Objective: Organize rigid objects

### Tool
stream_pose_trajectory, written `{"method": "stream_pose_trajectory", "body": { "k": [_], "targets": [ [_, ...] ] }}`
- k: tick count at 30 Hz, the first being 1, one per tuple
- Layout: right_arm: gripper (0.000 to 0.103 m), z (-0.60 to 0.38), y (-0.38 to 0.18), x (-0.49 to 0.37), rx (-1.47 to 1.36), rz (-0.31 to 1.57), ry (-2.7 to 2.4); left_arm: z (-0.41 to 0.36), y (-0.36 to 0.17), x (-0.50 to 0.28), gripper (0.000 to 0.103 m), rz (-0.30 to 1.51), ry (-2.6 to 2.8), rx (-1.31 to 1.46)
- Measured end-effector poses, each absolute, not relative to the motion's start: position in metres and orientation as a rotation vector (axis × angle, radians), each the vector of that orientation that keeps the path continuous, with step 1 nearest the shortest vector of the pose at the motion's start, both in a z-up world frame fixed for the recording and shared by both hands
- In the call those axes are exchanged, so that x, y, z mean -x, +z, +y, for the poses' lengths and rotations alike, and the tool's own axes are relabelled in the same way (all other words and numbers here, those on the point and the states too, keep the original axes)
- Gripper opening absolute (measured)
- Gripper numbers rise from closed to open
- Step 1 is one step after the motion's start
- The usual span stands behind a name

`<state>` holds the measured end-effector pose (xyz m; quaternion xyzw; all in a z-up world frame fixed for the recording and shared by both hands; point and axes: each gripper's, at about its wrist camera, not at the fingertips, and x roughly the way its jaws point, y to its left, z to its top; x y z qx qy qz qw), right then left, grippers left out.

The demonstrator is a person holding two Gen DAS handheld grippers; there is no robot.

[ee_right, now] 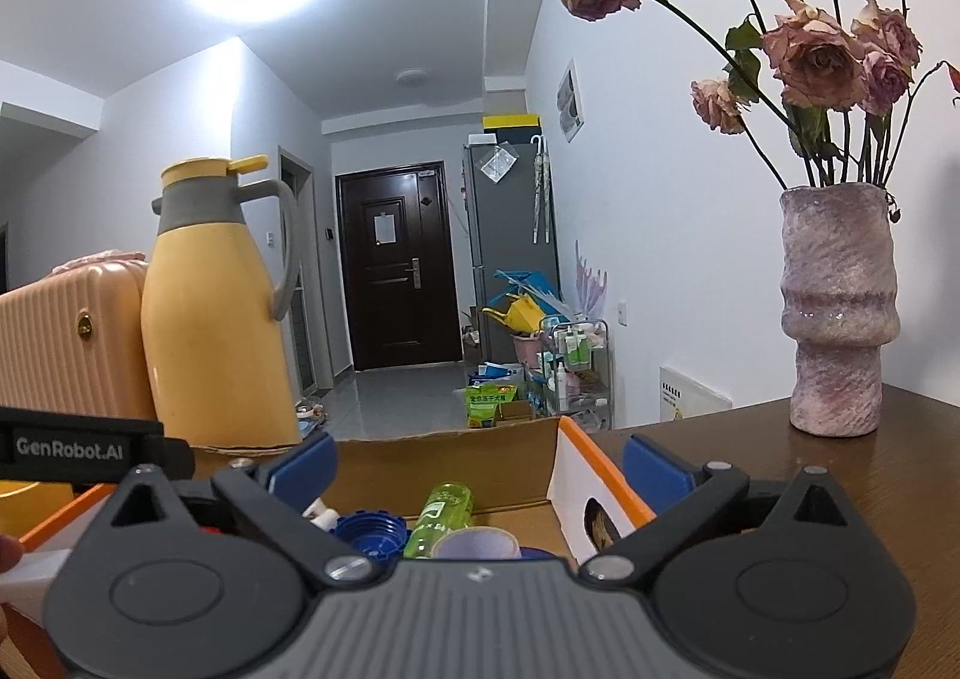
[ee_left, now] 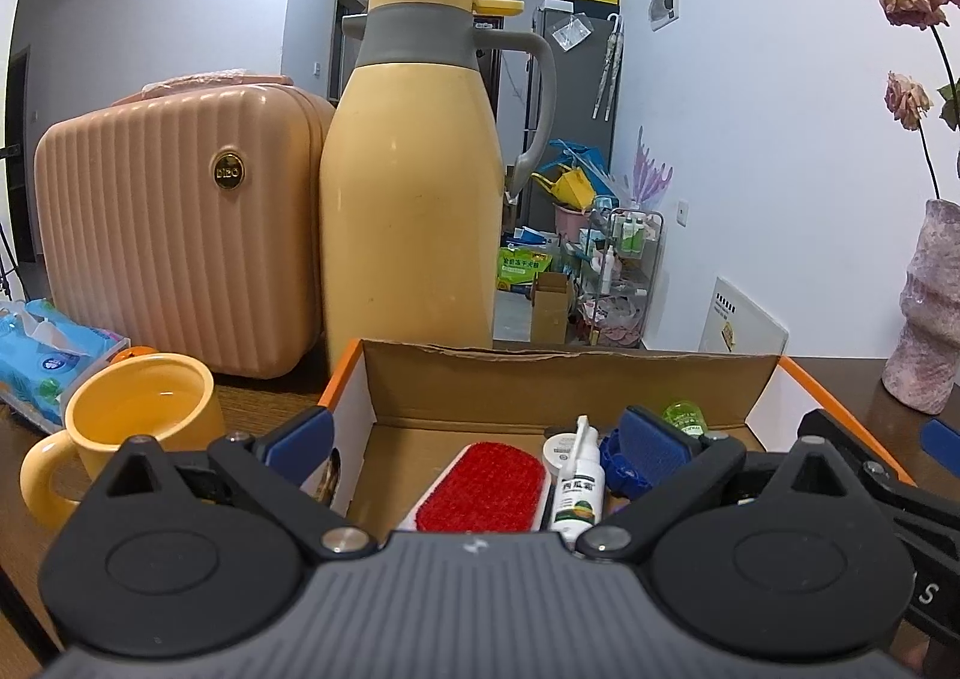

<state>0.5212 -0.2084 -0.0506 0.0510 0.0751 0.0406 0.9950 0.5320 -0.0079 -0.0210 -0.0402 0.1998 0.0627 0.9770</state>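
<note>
An open cardboard box [ee_left: 540, 379] with orange edges sits on the brown table. Inside it lie a red brush [ee_left: 480, 487], a white spray bottle [ee_left: 579, 475], a white round jar [ee_left: 558, 448], a blue cap [ee_left: 624, 469] and a green bottle [ee_left: 684, 416]. My left gripper [ee_left: 480, 439] is open and empty, straddling the box's left wall. In the right wrist view the box [ee_right: 570, 469] holds the blue cap [ee_right: 369, 535], green bottle [ee_right: 441, 517] and a clear tape roll [ee_right: 477, 544]. My right gripper [ee_right: 480, 466] is open and empty, straddling the right wall.
A yellow thermos jug [ee_left: 414, 187] and a pink ribbed case [ee_left: 174, 235] stand behind the box. A yellow mug [ee_left: 132, 427] and a blue wipes pack [ee_left: 42, 355] lie at the left. A pink vase [ee_right: 837, 313] with dried roses stands at the right.
</note>
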Motion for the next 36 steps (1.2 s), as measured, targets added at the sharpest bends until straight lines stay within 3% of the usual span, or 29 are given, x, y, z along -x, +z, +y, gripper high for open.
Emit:
{"method": "stream_pose_trajectory", "body": {
  "k": [36],
  "targets": [
    [0.103,-0.232,-0.049,-0.444,-0.091,0.143,0.022,0.007,-0.020,-0.454,0.103,0.384,0.171,0.068]
  ]
}}
